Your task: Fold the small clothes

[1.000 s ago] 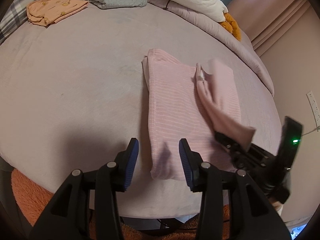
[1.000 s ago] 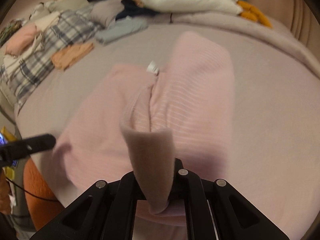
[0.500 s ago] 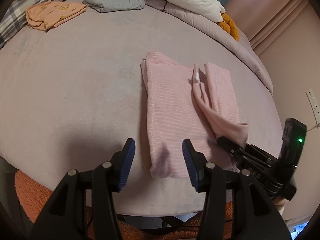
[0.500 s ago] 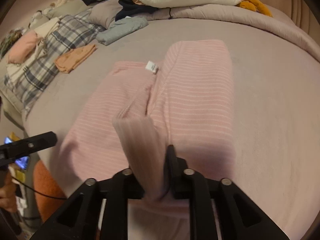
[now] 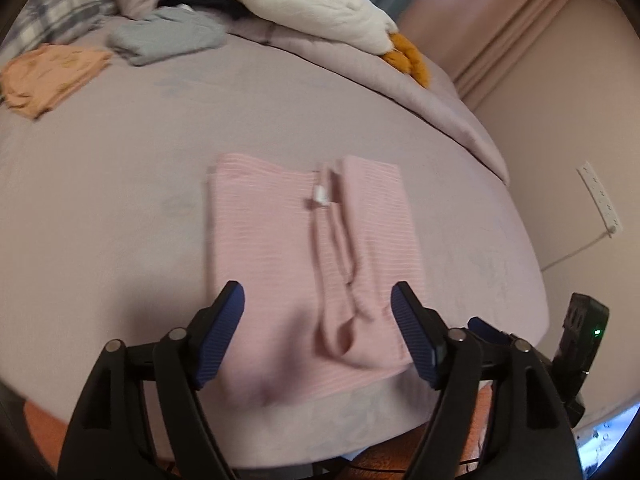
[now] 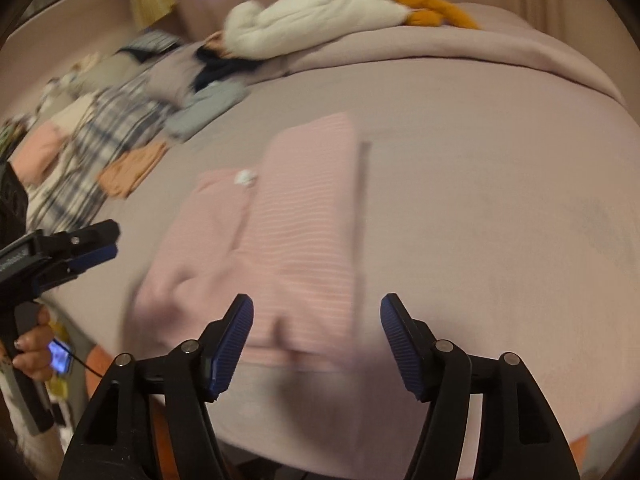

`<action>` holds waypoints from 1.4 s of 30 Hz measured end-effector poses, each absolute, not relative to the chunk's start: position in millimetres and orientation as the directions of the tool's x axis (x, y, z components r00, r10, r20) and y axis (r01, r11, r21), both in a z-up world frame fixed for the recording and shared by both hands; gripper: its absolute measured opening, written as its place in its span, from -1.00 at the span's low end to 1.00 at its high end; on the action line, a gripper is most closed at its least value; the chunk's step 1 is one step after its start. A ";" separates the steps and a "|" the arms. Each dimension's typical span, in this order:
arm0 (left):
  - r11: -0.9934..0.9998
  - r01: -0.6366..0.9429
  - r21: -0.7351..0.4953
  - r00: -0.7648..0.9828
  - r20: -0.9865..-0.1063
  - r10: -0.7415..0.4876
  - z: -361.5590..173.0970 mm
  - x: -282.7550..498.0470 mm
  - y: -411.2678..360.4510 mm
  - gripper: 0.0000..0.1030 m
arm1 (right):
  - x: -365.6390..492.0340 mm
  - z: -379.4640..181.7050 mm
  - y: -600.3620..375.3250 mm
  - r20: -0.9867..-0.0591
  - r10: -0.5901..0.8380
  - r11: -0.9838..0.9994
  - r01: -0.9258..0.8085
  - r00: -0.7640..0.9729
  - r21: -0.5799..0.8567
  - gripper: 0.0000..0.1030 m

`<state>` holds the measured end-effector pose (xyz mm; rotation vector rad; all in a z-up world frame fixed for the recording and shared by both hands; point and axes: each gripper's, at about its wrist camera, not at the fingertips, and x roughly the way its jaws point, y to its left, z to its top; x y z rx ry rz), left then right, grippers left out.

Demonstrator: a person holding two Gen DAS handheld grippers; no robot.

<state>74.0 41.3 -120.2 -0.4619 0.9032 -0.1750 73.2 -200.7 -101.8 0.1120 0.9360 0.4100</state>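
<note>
A pink striped garment (image 5: 280,248) lies folded on the mauve bed (image 5: 120,200), with a sleeve laid down its middle and a white tag (image 5: 320,201) near its far edge. It also shows in the right wrist view (image 6: 288,240). My left gripper (image 5: 318,320) is open and empty, its jaws either side of the garment's near end. My right gripper (image 6: 316,328) is open and empty just above the garment's near edge. The right gripper also shows at the left wrist view's right edge (image 5: 486,328), and the left gripper at the right wrist view's left edge (image 6: 92,248).
A folded orange garment (image 5: 52,76) and a folded grey garment (image 5: 168,40) lie at the far left of the bed. A white plush toy (image 5: 320,4) lies on the rolled duvet (image 5: 420,100) at the back. A plaid blanket (image 6: 104,148) holds more clothes. The bed's near edge (image 5: 320,432) is close.
My right gripper has let go of the pink sleeve, which now lies flat on the garment, and has opened. My left gripper has opened wider and moved right over the garment's near end.
</note>
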 end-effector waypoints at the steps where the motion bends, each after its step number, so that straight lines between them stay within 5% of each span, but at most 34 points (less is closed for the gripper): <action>1: 0.886 -0.036 -0.462 0.603 -0.718 -0.349 -123.3 80.6 36.5 0.49 | 75.0 -103.5 -203.2 -0.763 0.376 0.925 -0.267 0.525 0.272 0.28; 18: 0.871 -0.010 -0.490 0.442 -0.784 -0.436 -194.4 162.2 -10.0 0.42 | 90.1 -118.6 -222.1 -0.790 0.272 0.959 -0.084 0.550 0.272 0.28; 21: 0.863 -0.031 -0.504 0.450 -0.778 -0.438 -195.4 163.8 -9.9 0.24 | 92.4 -121.3 -220.3 -0.793 0.275 0.958 -0.082 0.543 0.276 0.28; 27: 0.842 -0.059 -0.536 0.452 -0.766 -0.456 -196.2 166.2 -10.9 -0.64 | 89.5 -124.4 -227.8 -0.796 0.279 0.956 -0.077 0.537 0.283 0.28; 42: 0.892 0.005 -0.453 0.596 -0.714 -0.366 -113.2 124.5 7.8 -0.74 | 85.7 -119.3 -229.1 -0.789 0.277 0.957 -0.085 0.548 0.277 0.28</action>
